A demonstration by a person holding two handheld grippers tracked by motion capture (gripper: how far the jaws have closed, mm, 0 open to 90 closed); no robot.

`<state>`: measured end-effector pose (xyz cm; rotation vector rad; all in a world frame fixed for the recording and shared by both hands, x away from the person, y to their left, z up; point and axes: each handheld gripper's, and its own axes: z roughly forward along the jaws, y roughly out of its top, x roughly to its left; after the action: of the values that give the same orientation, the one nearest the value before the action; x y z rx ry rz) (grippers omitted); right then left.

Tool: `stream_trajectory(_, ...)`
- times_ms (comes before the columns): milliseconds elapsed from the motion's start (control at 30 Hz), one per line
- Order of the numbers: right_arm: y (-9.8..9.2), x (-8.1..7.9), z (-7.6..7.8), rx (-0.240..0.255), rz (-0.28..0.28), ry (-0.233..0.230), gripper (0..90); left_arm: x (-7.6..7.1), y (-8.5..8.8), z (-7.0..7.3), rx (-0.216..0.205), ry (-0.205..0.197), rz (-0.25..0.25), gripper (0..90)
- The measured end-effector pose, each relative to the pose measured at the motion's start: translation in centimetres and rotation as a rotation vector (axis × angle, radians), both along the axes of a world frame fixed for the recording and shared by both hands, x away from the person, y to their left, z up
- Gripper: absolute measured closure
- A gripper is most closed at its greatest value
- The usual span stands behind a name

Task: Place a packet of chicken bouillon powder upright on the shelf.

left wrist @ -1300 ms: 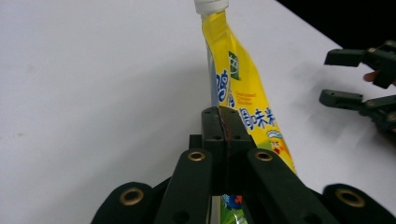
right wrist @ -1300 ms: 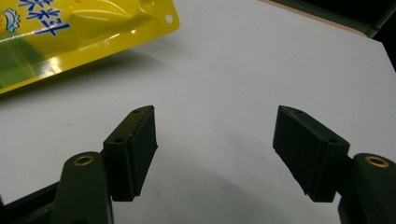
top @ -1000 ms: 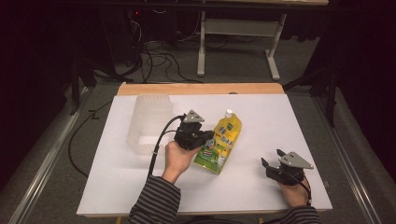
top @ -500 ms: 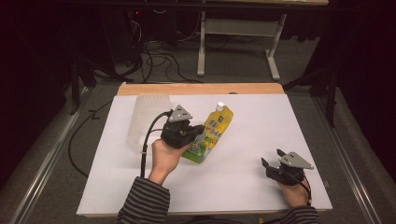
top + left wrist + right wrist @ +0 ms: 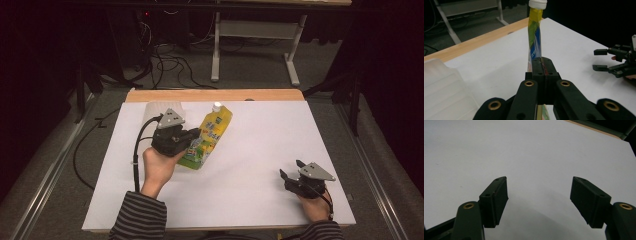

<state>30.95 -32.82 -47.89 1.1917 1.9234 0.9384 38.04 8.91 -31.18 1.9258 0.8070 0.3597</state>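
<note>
While the pouch hangs pinched: the left gripper (image 5: 192,141) is clamped on the yellow-green spouted pouch (image 5: 207,134), left of centre in the high view, just beside the clear plastic bin (image 5: 152,111).
Right gripper (image 5: 290,177): jaws spread, empty, lower right on the white counter (image 5: 260,140).
Judged step: carrying the pouch to the bin.
Advice: keep the cap (image 5: 537,3) up and the grip firm, because the soft pouch may sag.

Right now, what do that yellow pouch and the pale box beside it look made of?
The pouch looks like glossy printed plastic film: flat and thin in the shut left gripper, with a hard white cap. The box looks like frosted translucent plastic with ribbed walls, though I can't be certain.
</note>
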Motion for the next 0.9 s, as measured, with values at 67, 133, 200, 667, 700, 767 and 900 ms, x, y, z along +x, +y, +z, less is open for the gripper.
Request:
stream_trajectory(67,0.0,0.0,0.0,0.001,0.000,0.000,31.0,0.1,0.7,0.3,0.001,-0.012,0.016,90.0)
stream_trajectory(133,0.0,0.0,0.0,0.001,0.000,0.001,31.0,0.1,1.2,0.5,-0.008,-0.019,0.028,90.0)
stream_trajectory(200,0.0,0.0,0.0,0.000,0.001,0.001,31.0,0.3,1.7,0.8,-0.004,-0.026,0.038,90.0)
stream_trajectory(667,-0.1,0.0,0.0,0.005,-0.003,0.001,30.9,1.6,4.9,1.9,0.036,-0.074,0.143,90.0)
stream_trajectory(700,-0.1,0.0,0.0,0.006,-0.003,0.001,30.9,1.8,5.0,1.9,0.035,-0.077,0.153,90.0)
stream_trajectory(767,-0.1,0.0,0.0,0.009,-0.004,0.000,30.9,2.2,5.3,1.8,0.039,-0.073,0.163,90.0)
stream_trajectory(900,-0.1,0.0,0.0,0.012,-0.002,-0.006,30.9,2.7,5.5,1.4,0.068,-0.082,0.183,90.0)
